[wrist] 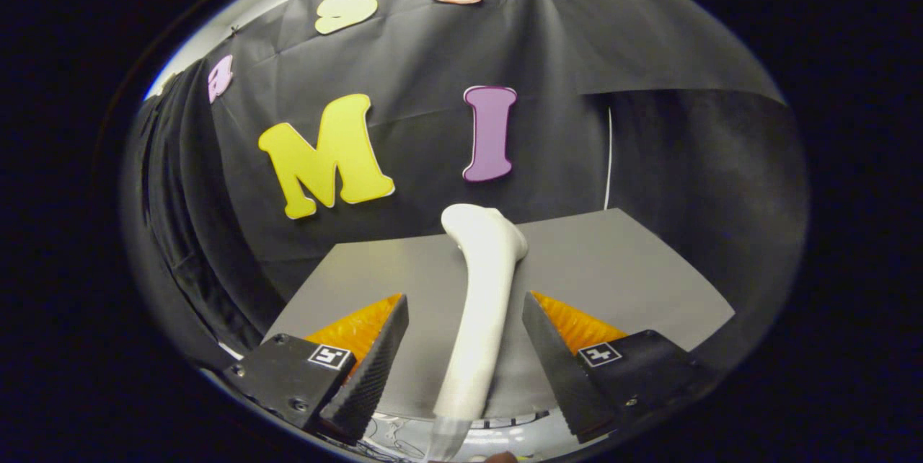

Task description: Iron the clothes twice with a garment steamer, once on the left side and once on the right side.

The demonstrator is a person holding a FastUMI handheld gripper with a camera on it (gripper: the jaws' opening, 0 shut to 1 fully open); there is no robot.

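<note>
White and smooth, the garment steamer [482,304] lies on the grey table [620,275] between the wide-open, empty fingers of the gripper [465,337]; its rigid, likely slippery handle looks best gripped mid-shaft.

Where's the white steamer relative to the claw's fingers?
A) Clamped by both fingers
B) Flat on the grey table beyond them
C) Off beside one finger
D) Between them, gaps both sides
D: the steamer stands between the claw's spread fingers, with grey table showing either side.
</note>
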